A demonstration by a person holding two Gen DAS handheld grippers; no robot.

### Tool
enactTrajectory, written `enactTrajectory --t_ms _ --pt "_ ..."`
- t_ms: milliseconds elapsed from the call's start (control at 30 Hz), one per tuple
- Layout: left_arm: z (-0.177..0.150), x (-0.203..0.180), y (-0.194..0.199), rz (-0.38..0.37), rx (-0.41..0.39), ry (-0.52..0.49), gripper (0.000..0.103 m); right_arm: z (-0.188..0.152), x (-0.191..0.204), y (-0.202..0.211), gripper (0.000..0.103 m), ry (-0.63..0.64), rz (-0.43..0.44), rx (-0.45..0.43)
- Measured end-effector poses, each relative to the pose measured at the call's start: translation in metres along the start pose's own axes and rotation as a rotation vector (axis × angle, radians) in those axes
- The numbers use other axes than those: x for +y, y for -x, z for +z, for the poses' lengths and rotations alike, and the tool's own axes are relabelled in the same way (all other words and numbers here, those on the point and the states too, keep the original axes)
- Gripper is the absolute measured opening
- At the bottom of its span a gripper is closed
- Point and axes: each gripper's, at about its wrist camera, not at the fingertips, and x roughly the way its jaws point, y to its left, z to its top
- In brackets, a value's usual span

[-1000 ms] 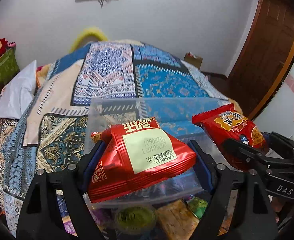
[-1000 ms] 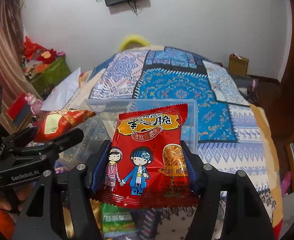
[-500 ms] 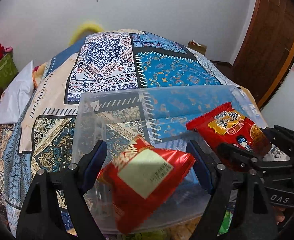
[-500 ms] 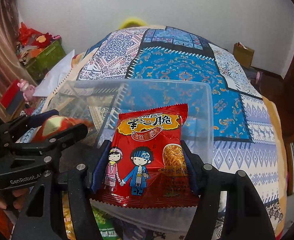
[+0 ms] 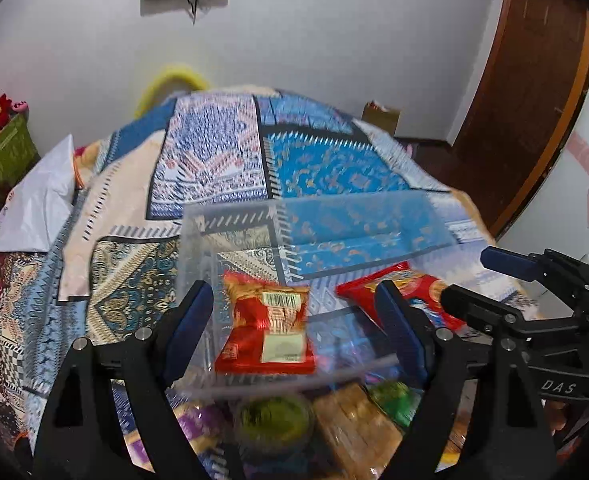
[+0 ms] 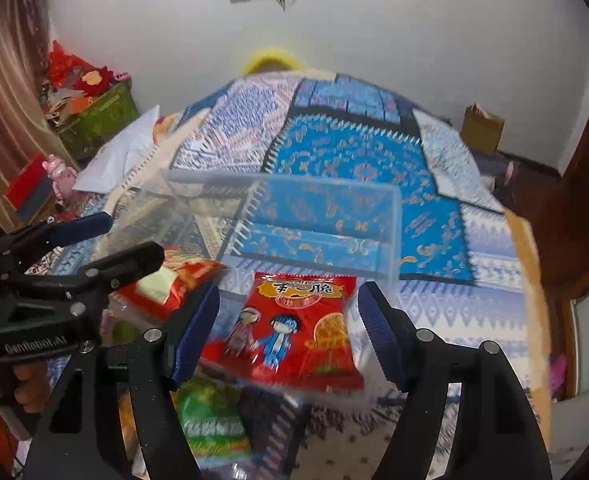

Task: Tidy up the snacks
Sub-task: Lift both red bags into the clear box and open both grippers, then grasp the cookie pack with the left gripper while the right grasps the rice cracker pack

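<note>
A clear plastic bin (image 5: 230, 216) (image 6: 390, 216) stands on the patterned bedspread. A red snack packet with a pale label (image 5: 268, 334) (image 6: 166, 284) lies inside it, in front of my open left gripper (image 5: 294, 328). A red noodle packet with cartoon children (image 6: 294, 332) (image 5: 418, 288) lies loose in the bin between the spread fingers of my open right gripper (image 6: 290, 336). Neither gripper touches a packet. Each gripper shows at the edge of the other's view.
Loose snacks lie on the bed before the bin: a green cup (image 5: 274, 424), a tan biscuit pack (image 5: 354, 428), a green bag (image 6: 210, 420). A white pillow (image 5: 38, 204) and a green crate (image 6: 98, 120) are at left; a wooden door (image 5: 526, 100) is at right.
Both grippers have opened. The labelled red packet dropped from the left gripper into the bin, and the noodle packet left the right gripper's hold and lies in the bin. Both grippers pulled back slightly.
</note>
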Motion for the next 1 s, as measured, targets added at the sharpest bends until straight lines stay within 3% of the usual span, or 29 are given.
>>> enactTrajectory --t_ms 200,433,633,1000 --pt "-0.022 -0.008 0.055 0.005 -0.041 -0.034 0.089 -0.017 0.006 0.053 0.073 0.005 -0.001 -0.075" --pt "-0.076 -0.017 0.099 -0.012 -0.037 -0.069 0.093 -0.060 0.014 0.093 0.073 -0.003 0.005 -0.104" --pt "-0.123 -0.020 0.106 -0.030 0.025 -0.052 0.093 -0.106 0.022 0.096 0.073 -0.028 0.016 -0.055" --pt "-0.178 -0.019 0.103 -0.072 0.109 -0.020 0.093 -0.178 0.040 0.069 0.073 -0.012 0.063 0.113"
